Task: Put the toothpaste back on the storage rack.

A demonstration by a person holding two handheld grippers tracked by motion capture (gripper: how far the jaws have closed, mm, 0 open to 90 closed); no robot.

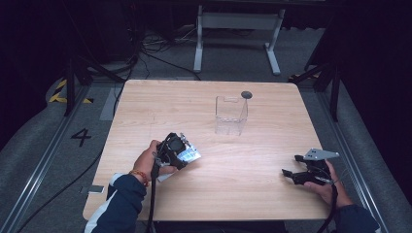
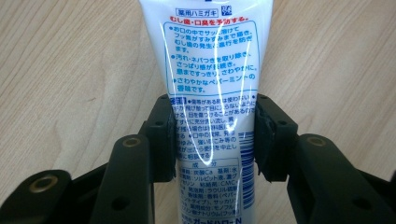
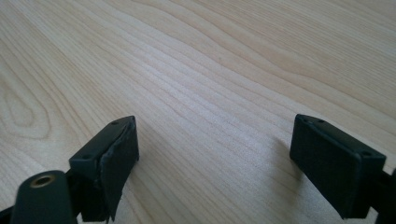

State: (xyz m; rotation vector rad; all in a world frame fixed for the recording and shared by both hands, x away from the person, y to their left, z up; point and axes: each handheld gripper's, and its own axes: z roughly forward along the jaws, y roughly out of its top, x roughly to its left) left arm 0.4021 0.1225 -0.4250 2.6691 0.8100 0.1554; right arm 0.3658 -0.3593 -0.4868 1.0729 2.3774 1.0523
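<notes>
I see a white tube (image 2: 212, 93) with blue print, a red line of text near its top and a blue barcode at its side. My left gripper (image 2: 215, 137) has black jaws, as does my right gripper (image 3: 215, 158). The table (image 1: 160, 104) is pale wood with wavy grain. The box (image 1: 231, 115) is clear. My sleeve (image 1: 121, 196) is navy and white.

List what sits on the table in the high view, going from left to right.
Left gripper shut on the white tube → clear plastic container → small dark round disc → right gripper, jaws open with nothing between them, all on the wooden table.
</notes>
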